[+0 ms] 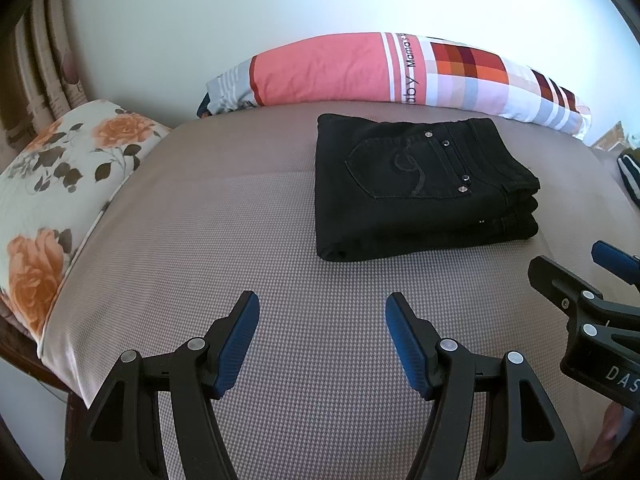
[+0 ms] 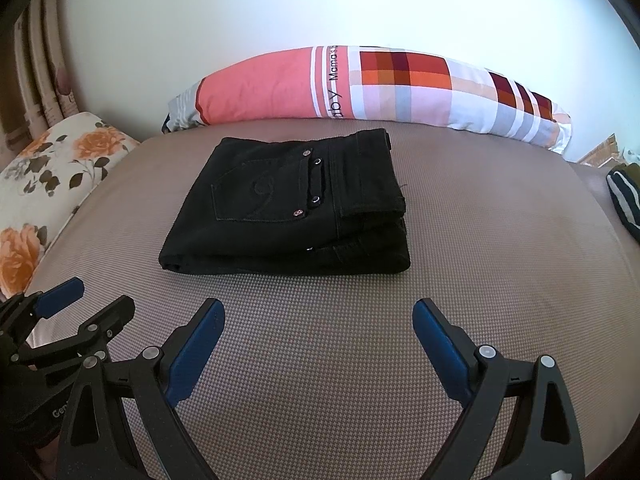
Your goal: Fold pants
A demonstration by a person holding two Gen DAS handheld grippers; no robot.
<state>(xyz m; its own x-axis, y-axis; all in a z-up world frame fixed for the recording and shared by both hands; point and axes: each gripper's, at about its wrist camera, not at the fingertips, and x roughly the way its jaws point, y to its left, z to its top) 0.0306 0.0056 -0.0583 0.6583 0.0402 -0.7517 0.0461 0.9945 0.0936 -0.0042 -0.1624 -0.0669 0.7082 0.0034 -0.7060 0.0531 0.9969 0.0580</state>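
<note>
Black pants (image 1: 416,188) lie folded in a compact stack on the mauve bed cover (image 1: 240,240), back pocket with studs on top. They also show in the right wrist view (image 2: 292,208). My left gripper (image 1: 322,316) is open and empty, hovering above the cover in front of and left of the pants. My right gripper (image 2: 318,320) is open and empty, in front of the pants. The right gripper also shows at the right edge of the left wrist view (image 1: 580,272). The left gripper shows at the lower left of the right wrist view (image 2: 92,300).
A pink and checked long pillow (image 1: 392,72) lies along the white wall behind the pants. A floral pillow (image 1: 60,184) lies at the left edge of the bed. A dark striped cloth (image 2: 624,200) sits at the far right.
</note>
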